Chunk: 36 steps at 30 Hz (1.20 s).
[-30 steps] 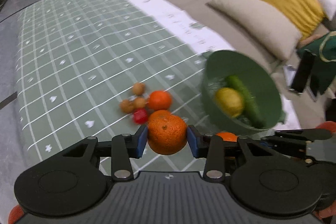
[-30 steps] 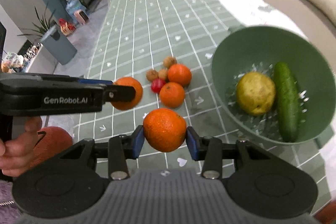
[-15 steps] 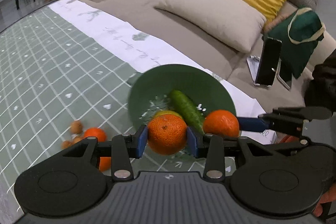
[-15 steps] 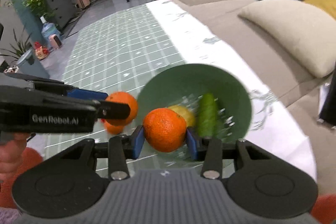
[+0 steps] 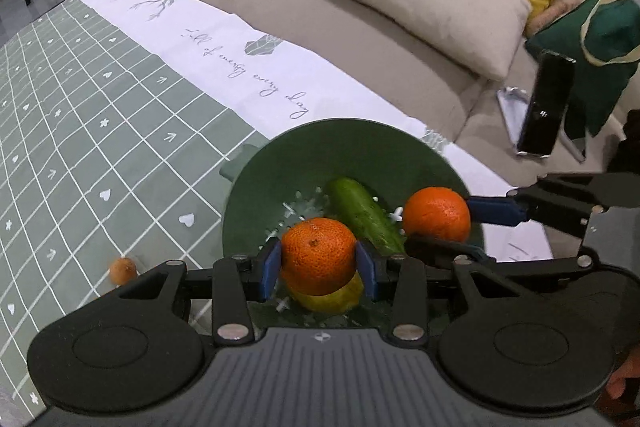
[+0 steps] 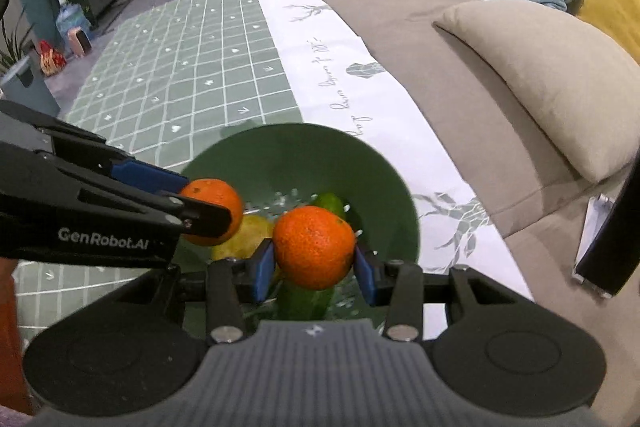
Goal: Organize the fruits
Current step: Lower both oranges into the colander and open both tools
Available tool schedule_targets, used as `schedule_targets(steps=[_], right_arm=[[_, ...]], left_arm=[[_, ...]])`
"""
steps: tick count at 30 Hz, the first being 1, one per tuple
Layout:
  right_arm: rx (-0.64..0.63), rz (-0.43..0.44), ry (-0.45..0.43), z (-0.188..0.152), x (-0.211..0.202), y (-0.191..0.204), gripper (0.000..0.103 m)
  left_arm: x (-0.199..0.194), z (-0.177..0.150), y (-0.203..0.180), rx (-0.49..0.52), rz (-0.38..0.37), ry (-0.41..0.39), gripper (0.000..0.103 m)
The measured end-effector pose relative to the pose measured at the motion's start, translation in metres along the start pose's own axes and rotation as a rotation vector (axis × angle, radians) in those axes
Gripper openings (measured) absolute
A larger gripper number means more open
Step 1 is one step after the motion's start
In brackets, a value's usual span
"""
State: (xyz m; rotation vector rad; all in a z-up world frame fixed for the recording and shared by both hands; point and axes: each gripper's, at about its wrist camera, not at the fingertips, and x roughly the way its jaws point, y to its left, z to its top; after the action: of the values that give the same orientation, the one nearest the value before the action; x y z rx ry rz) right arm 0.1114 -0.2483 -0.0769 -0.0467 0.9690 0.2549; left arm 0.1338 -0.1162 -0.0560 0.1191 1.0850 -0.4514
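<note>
Two oranges are in play, one per gripper, and both hang over the green bowl (image 5: 256, 187). From the left wrist view, the left gripper (image 5: 319, 263) has its fingers closed on an orange (image 5: 318, 255), blue pads pressed to either side; just beneath the fingers lies a yellow fruit (image 5: 328, 297), and ahead and to the right of them a cucumber (image 5: 362, 213) rests in the bowl. Farther right, the right gripper (image 5: 452, 227) reaches in sideways with a second orange (image 5: 436, 214) pinched at its tip. Left of the fingers, a small brown fruit (image 5: 123, 269) sits alone on the checked surface (image 5: 80, 131). From the right wrist view, the right gripper (image 6: 314, 267) is clamped on its orange (image 6: 314, 247) directly above the cucumber (image 6: 306, 301), while the left gripper (image 6: 208, 213) comes in from the left holding its orange (image 6: 214, 199) over the yellow fruit (image 6: 244, 237). The step in hand looks like the drop-off — next each pair of fingers should lower a little and spread, ideally into bare parts of the bowl (image 6: 384, 187) so neither orange bounces off the fruit below.
</note>
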Motion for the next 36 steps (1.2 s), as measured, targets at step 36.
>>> schedule_targets(steps=[36], right_arm=[[-0.151,-0.04,0.069,0.027,0.038,0.004,0.055]], left_arm=[[0.024,0.026,0.003,0.086,0.103,0.0,0.051]])
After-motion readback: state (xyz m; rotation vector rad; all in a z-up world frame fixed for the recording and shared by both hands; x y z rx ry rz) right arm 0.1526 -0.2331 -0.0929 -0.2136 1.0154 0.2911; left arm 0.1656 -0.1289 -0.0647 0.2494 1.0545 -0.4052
